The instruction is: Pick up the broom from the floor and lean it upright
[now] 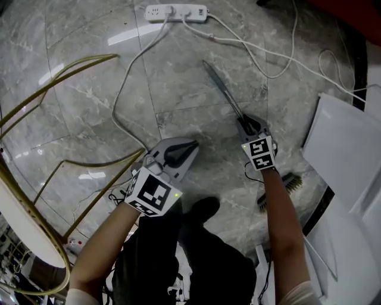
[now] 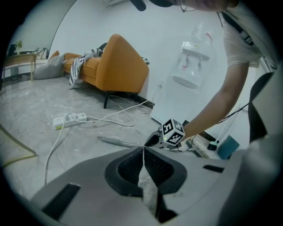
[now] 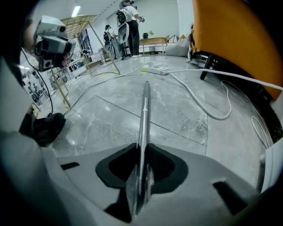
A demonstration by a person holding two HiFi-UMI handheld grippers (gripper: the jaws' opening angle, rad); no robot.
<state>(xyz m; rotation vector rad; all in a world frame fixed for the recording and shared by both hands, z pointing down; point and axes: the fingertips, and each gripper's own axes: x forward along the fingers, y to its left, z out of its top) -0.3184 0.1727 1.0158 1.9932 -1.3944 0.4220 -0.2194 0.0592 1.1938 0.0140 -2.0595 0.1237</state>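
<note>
- Head view: the broom (image 1: 224, 90) lies flat on the floor (image 1: 178, 77), brush toward its right edge. The right gripper (image 1: 247, 123) sits low on the handle.
- Left gripper view: the left gripper (image 2: 143, 155) has its jaws together, empty.
- Right gripper view: the pads clamp the handle. Grasp step, it seems; lifting next calls for a firm hold.

— On the grey marble floor (image 1: 89, 119)?
— White power strip (image 1: 177, 12) at the top, white cables (image 1: 232, 40) trailing from it. Gold wire frame (image 1: 80, 62) left, white panels (image 1: 339, 149) right.
— Further off?
— Orange armchair (image 2: 117, 66), water dispenser (image 2: 192, 62) by the wall.
</note>
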